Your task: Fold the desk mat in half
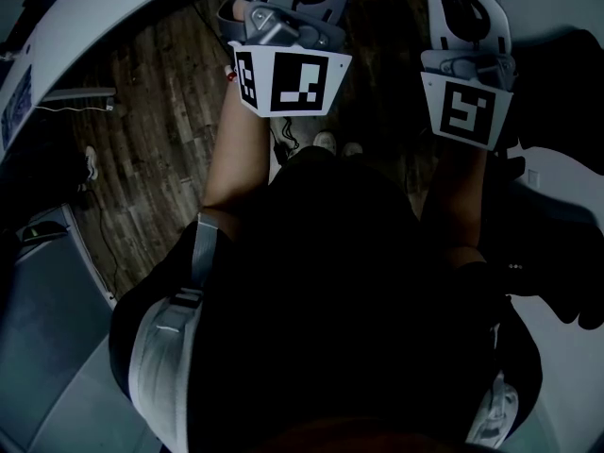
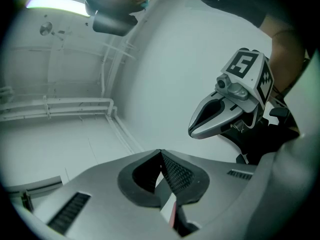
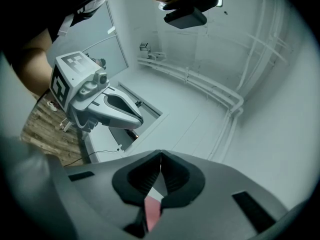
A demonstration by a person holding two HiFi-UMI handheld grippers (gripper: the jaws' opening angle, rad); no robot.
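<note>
Your left gripper (image 2: 160, 153), a grey two-jaw tool with black ribbed pads, has its jaws pressed together at the tips, and nothing sits between them. Your right gripper (image 3: 160, 154), of the same make, is closed just as tightly and is also empty.

In the head view both tools are raised just beyond your dark-clothed torso (image 1: 349, 281). The left gripper's black-and-white marker cube (image 1: 293, 83) is past the torso's left shoulder side. The right gripper's marker cube (image 1: 469, 111) is past its right side, and the two cubes are near each other but apart. Your bare forearms run from the torso up to them.

Beyond the torso, between the cubes and lower, lies the brown wooden plank floor (image 1: 151, 111). A pair of pale shoes (image 1: 336, 143) stands on it just past the torso's edge.

Both gripper views look up at white walls and pipes. No view shows the desk mat, so I cannot tell you where it lies.
</note>
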